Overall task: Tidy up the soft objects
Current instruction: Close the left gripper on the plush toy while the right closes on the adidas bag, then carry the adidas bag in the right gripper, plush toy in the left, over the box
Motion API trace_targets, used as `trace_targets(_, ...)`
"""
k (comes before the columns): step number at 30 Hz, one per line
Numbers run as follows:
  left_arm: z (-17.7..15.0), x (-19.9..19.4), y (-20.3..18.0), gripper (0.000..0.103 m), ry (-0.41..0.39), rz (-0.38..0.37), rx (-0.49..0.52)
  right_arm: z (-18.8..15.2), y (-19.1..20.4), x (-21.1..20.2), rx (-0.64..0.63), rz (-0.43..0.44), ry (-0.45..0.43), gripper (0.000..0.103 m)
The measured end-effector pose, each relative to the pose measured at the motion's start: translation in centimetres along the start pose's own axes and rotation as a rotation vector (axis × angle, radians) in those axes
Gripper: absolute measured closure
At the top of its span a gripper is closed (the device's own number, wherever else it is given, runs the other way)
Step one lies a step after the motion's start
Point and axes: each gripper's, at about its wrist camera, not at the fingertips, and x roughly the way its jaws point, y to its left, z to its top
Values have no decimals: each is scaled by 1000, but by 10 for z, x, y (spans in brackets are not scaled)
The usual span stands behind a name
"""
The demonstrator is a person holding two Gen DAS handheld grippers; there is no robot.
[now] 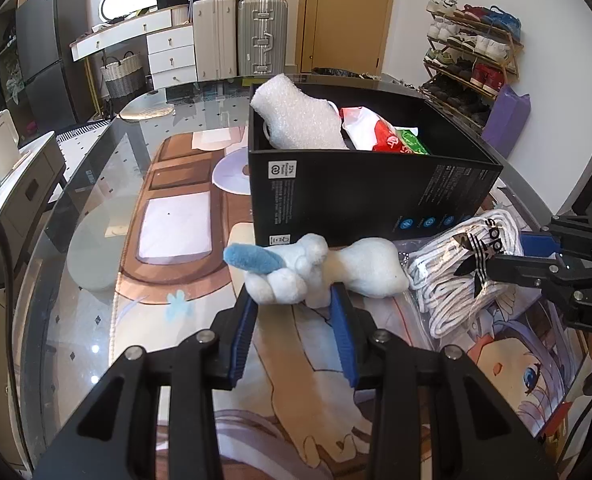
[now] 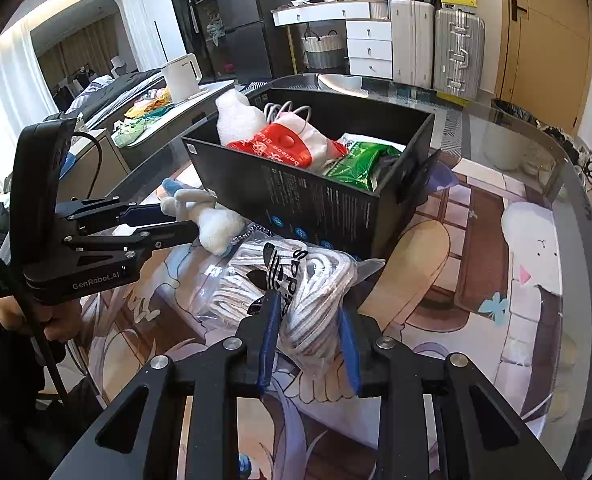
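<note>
Two handheld grippers work a cluttered glass-topped bench (image 1: 95, 184) as soft goods are sorted into a black cardboard box (image 1: 360, 192). The left gripper (image 1: 293, 300) has its blue pads on either side of a pale blue-and-white plush toy (image 1: 316, 272) that lies just ahead of it, against the near wall of the box; the pads touch the plush but hardly dent it, so whether the grip has closed cannot be told. The right gripper (image 2: 308, 312) is clenched on a clear bag of white Adidas socks (image 2: 296, 280), which bulges between its pads directly ahead, beside the box.

Beyond both grippers, the box already holds a white foam sheet (image 1: 296, 116), a red-and-white bag (image 2: 287, 146) and a green packet (image 2: 356, 164), suggesting the sorting is well along, with these two items the last loose ones in view. The step in hand appears to be picking up. The next move likely calls for a firm squeeze on the plush, then lifting each item clear of the box wall and over the rim before letting go.
</note>
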Motion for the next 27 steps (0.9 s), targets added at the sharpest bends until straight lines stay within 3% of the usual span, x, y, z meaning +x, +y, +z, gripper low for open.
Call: trace_targets(27, 7, -42, 0, 69, -90, -1, 24, 8, 12, -60, -57, -24, -147, 81)
